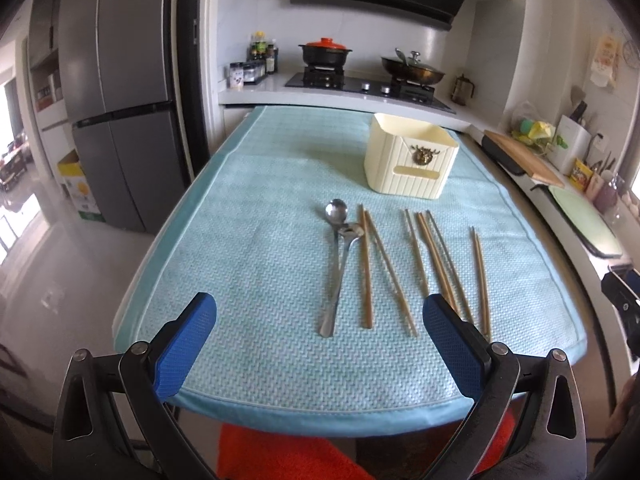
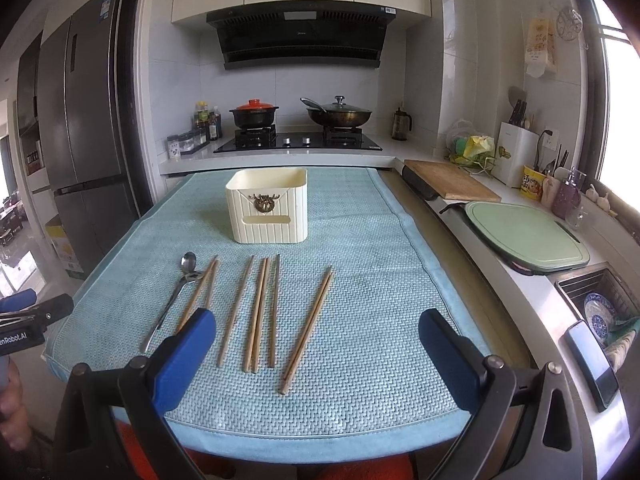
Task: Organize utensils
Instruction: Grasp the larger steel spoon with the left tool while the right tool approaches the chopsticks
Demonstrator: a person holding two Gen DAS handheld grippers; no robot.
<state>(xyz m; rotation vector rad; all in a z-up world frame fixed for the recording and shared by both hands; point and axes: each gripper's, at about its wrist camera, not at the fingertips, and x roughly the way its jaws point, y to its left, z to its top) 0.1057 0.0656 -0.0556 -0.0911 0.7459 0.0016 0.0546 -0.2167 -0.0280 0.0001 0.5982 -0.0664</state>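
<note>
Two metal spoons (image 1: pixel 335 268) (image 2: pixel 172 300) lie crossed on the light blue mat (image 1: pixel 248 264) (image 2: pixel 368 280). Beside them lie several wooden chopsticks (image 1: pixel 436 264) (image 2: pixel 260 312), with one pair (image 2: pixel 308 328) apart to the right. A cream utensil box (image 1: pixel 412 158) (image 2: pixel 269 205) stands open-topped behind them. My left gripper (image 1: pixel 319 318) is open and empty above the mat's near edge. My right gripper (image 2: pixel 318 330) is open and empty, hovering over the near ends of the chopsticks.
A stove with a red-lidded pot (image 2: pixel 254 112) and a wok (image 2: pixel 339 115) sits behind the table. To the right are a wooden board (image 2: pixel 450 179), a green board (image 2: pixel 526 236), a sink with dishes (image 2: pixel 600 312) and a phone (image 2: pixel 592 364). A fridge (image 1: pixel 116 100) stands left.
</note>
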